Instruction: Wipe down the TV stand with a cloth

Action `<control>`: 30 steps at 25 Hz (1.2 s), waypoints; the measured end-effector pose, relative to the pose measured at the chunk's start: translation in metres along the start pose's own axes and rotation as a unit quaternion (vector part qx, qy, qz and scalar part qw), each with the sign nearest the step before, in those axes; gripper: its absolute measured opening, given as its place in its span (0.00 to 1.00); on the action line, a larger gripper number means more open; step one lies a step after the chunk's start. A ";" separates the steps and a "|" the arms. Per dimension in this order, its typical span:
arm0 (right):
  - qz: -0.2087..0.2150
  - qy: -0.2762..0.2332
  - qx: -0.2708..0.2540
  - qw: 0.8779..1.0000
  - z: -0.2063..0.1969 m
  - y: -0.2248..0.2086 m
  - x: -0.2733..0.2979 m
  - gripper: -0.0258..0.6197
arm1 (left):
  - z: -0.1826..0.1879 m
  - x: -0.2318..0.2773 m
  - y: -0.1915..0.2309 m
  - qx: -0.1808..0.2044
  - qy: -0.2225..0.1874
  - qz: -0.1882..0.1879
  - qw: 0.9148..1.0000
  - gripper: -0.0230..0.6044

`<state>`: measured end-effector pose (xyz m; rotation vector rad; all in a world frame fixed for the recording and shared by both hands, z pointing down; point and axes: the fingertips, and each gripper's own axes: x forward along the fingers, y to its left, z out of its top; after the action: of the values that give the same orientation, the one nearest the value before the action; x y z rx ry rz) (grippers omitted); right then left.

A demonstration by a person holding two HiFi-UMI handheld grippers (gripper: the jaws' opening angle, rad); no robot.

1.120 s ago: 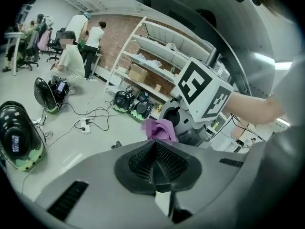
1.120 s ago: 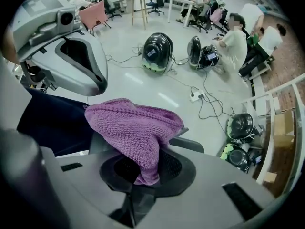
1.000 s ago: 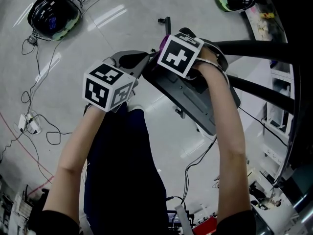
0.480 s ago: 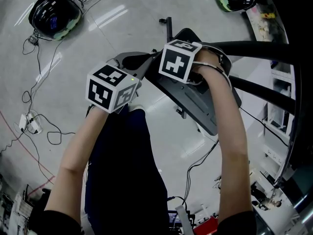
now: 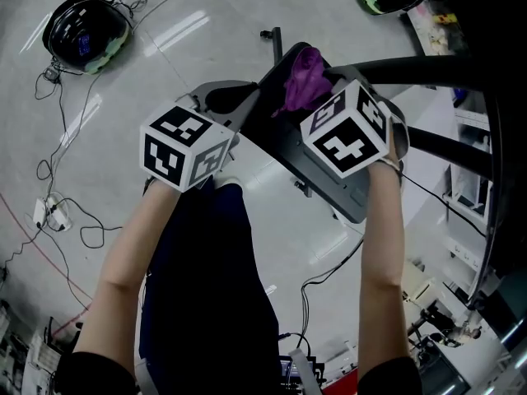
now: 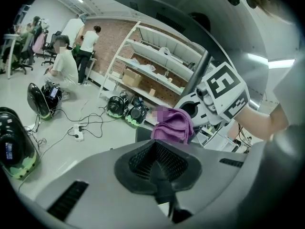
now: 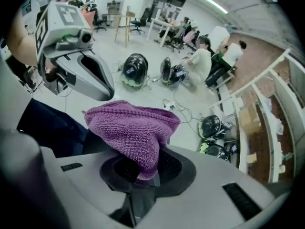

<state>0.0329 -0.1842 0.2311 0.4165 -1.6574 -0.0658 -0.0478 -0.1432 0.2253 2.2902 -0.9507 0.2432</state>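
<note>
A purple cloth (image 5: 303, 79) hangs bunched over the far end of the dark grey TV stand base (image 5: 325, 179), whose black curved tubes (image 5: 428, 76) run off to the right. My right gripper (image 7: 143, 175) is shut on the cloth (image 7: 133, 132), which drapes over its jaws. From the left gripper view the cloth (image 6: 174, 125) shows just beyond my left gripper (image 6: 159, 168), whose jaws meet with nothing between them. In the head view the left gripper (image 5: 224, 104) sits left of the stand, a little apart from the cloth.
Black and green helmet-like units (image 5: 86, 27) lie on the pale floor with cables and a power strip (image 5: 45, 212). People (image 7: 200, 61) sit and crouch in the background. White shelving (image 6: 157, 56) stands against a brick wall.
My right gripper has swung to the right and nearer, and the purple cloth has come into view above the stand's far end. The left gripper has hardly moved.
</note>
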 end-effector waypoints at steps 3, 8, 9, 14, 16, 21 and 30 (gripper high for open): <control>-0.051 -0.053 0.043 0.996 -0.012 -0.020 -0.026 0.16 | 0.006 0.010 -0.014 0.009 -0.001 -0.011 1.000 0.05; -0.137 -0.159 0.092 0.973 -0.032 -0.055 -0.057 0.16 | 0.006 0.027 -0.040 0.023 0.005 -0.029 0.999 0.05; -0.143 -0.170 0.100 0.970 -0.038 -0.060 -0.058 0.16 | 0.005 0.030 -0.044 0.025 0.007 -0.032 0.999 0.05; -0.117 -0.169 0.133 0.970 -0.077 -0.060 -0.041 0.16 | 0.000 0.038 -0.059 0.030 0.017 -0.039 0.999 0.05; -0.094 -0.166 0.148 0.971 -0.093 -0.058 -0.031 0.16 | -0.003 0.039 -0.059 0.030 0.019 -0.038 0.999 0.05; -0.023 -0.165 0.203 0.965 -0.122 -0.054 0.000 0.16 | -0.009 0.042 -0.057 0.030 0.026 -0.034 0.999 0.05; 0.082 -0.132 0.237 0.959 -0.134 -0.044 0.054 0.16 | -0.012 0.050 -0.063 0.032 0.031 -0.033 0.998 0.05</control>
<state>0.1691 -0.2151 0.2886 0.6510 -1.9661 0.4239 0.0325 -0.1310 0.2232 2.3539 -0.8453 0.3180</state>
